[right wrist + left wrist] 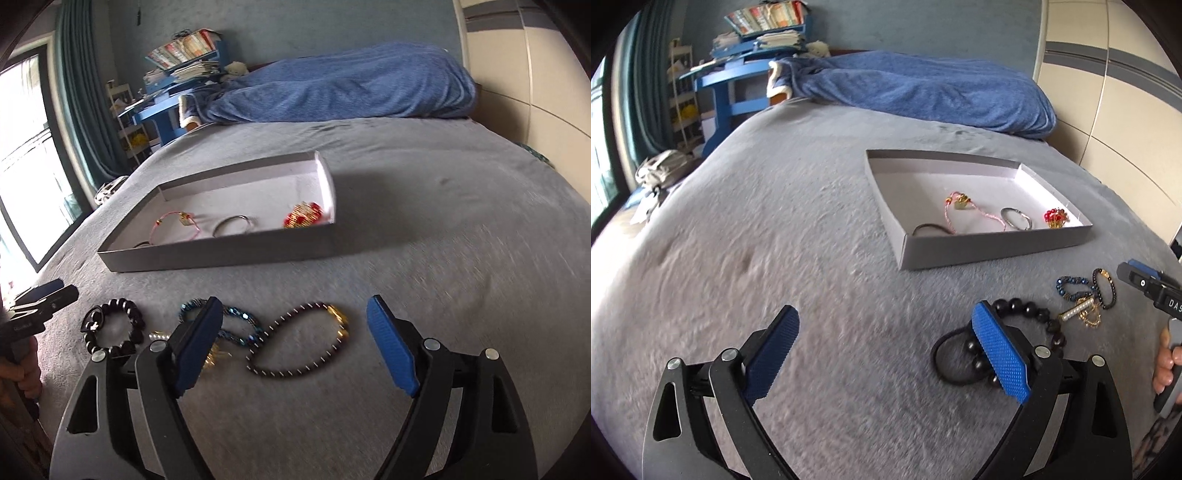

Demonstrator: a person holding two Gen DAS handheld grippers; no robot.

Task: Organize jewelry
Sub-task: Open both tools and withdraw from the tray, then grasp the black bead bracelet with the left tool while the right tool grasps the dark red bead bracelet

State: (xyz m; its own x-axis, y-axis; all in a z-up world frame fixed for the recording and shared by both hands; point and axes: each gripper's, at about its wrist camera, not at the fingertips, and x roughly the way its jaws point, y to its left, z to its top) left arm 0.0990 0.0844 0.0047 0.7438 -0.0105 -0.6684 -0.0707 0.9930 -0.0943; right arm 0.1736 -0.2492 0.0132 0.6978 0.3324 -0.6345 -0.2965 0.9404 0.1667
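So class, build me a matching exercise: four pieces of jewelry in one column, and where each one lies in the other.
Things:
1. red bead cluster
2. silver ring
3. black bead bracelet
4. pearl bar

Places:
A. on the blanket, beside the left tongs
B. in the box, at its right corner
C. on the blanket among the blue beads
D. in the box, mid-row

Pairs: 1-B, 2-D, 3-A, 4-C

Bare bed (461, 258) right of tray (221, 254); bracelets (299, 343) nr fingers.
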